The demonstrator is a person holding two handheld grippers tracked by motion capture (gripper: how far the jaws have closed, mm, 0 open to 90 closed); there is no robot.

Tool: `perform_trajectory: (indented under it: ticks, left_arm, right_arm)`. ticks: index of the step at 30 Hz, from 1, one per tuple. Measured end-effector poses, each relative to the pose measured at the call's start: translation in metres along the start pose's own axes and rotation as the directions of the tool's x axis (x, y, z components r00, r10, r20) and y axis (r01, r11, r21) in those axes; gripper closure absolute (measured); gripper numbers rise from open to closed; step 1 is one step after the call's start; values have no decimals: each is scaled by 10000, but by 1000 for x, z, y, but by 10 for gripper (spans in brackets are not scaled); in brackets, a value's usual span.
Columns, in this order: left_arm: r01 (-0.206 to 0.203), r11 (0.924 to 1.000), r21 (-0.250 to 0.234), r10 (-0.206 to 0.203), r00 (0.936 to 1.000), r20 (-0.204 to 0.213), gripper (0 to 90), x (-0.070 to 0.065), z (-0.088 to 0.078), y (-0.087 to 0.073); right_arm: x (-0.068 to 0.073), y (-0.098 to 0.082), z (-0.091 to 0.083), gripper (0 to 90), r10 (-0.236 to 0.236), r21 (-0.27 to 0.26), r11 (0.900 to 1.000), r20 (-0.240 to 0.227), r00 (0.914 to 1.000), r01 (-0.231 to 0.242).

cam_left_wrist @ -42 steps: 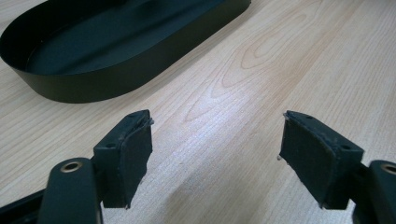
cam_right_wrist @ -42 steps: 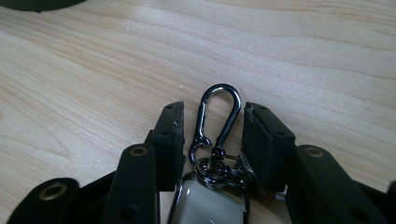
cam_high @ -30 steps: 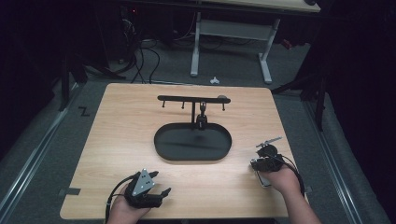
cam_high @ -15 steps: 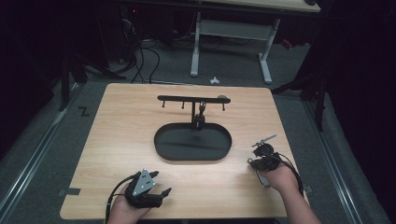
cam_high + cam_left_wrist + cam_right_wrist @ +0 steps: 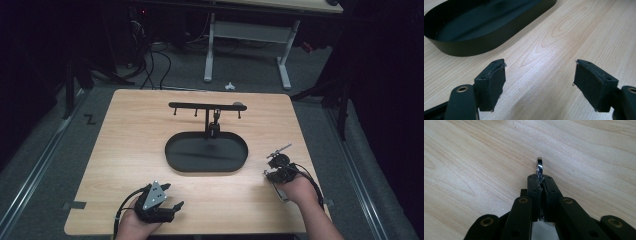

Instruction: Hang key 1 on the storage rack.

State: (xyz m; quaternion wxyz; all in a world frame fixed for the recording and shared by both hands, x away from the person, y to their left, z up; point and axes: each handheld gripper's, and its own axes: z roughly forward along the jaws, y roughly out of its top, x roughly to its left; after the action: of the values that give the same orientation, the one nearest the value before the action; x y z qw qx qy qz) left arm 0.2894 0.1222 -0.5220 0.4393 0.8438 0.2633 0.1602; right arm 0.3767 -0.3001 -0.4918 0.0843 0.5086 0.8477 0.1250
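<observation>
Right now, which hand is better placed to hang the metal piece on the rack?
Right. The right gripper is shut on the thin metal piece, beside the tray and below the rack. The left gripper is open and holds nothing, low at the table's near edge.

Your left hand (image 5: 137,220) rests at the near table edge, its black two-jaw left gripper (image 5: 540,85) pointing forward with jaws spread wide, nothing between the pads. Your right hand (image 5: 295,187) lies farther right, forearm entering from below. Its black right gripper (image 5: 541,181) has jaws clamped on a thin shiny metal piece (image 5: 539,166).
</observation>
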Motion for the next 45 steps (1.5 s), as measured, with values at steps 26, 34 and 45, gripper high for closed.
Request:
perform_trajectory:
  ticks: [26, 34, 45]
  left_arm:
    - [34, 10000, -80, -34, 10000, 72, 259, 0, 0, 1]
    - [66, 9999, -155, -65, 9999, 91, 259, 2, -3, -1]
    - [53, 9999, -145, -51, 9999, 126, 259, 2, 0, 1]
  right_arm:
    - [15, 25, -100, 864, -196, -1299, 9914, -338, 9992, 151]
    - [27, 40, -114, 864, -485, -1615, 9859, -280, 9984, 434]
    - [34, 56, -122, 864, -689, -1837, 9809, -201, 9974, 640]
